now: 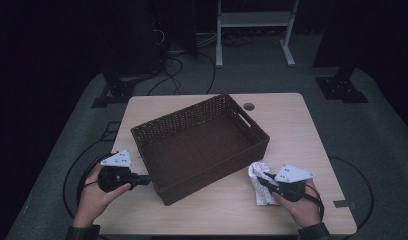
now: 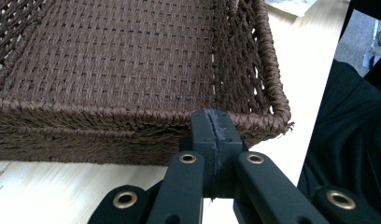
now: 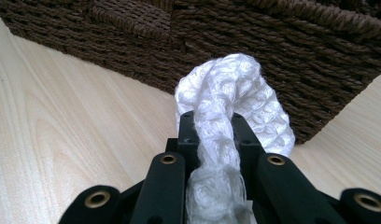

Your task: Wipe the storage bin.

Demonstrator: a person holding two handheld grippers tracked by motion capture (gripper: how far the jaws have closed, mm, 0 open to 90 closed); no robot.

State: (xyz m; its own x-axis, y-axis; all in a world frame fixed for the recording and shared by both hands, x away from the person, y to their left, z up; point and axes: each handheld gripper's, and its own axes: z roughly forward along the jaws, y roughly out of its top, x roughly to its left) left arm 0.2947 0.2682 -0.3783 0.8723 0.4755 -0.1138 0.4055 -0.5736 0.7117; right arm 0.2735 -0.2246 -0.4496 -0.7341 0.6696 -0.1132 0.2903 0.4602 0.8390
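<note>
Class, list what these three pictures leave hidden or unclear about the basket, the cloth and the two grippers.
1. White cloth: in the right gripper view, its lower part is hidden by the right gripper clamped on it.
2. Wicker basket: the left gripper view cuts off its far end.
3. Left gripper: whether its shut tips touch the basket wall cannot be told in the left gripper view.
4. Room beyond the table: too dark in the high view.

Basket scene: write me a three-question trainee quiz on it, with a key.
1. What does the right tool hold?
2. True or false: the basket has something in it.
3. The left tool is: A) open, B) shut on nothing, C) shut on the cloth.

Key:
1. A white cloth, clamped between the jaws.
2. False, its floor is bare.
3. B, jaws together at the basket's near wall.
</note>
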